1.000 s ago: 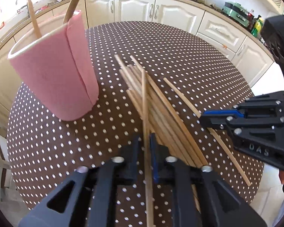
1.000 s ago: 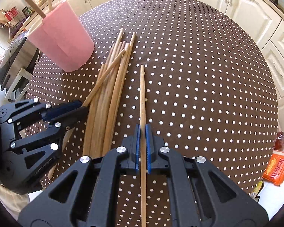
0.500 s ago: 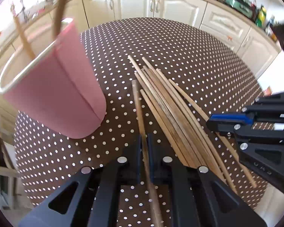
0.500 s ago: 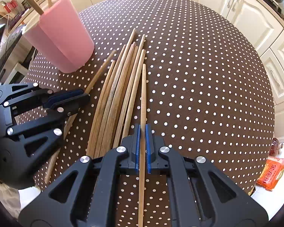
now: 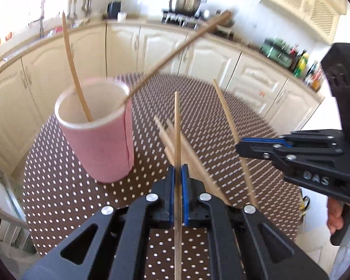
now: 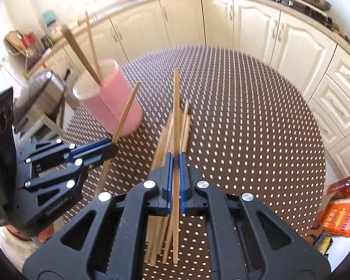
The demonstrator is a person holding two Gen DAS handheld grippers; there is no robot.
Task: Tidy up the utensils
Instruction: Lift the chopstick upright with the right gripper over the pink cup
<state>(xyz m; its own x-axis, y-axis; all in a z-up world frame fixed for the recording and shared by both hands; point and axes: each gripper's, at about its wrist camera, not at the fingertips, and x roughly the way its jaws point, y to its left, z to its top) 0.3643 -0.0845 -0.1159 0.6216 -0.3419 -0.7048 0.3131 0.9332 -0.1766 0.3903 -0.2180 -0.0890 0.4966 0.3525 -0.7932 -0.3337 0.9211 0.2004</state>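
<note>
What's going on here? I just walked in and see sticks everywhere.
A person is sorting chopsticks with two handheld grippers. The left gripper is shut on one chopstick, the right gripper on another, both lifted off the dotted table. The pink cup already holds two chopsticks. A loose pile waits on the table.

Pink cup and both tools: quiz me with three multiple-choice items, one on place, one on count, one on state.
1. Where is the pink cup relative to the loose chopstick pile, seen from the right wrist?
A left B right C on top
2. How many chopsticks stand in the cup?
A none B two C five
3. The left tool and right tool are:
A both open B one open C each shut on one chopstick

Answers: 1 A, cup sits left of the pile; 2 B, two sticks lean out; 3 C, each pinches one stick.
</note>
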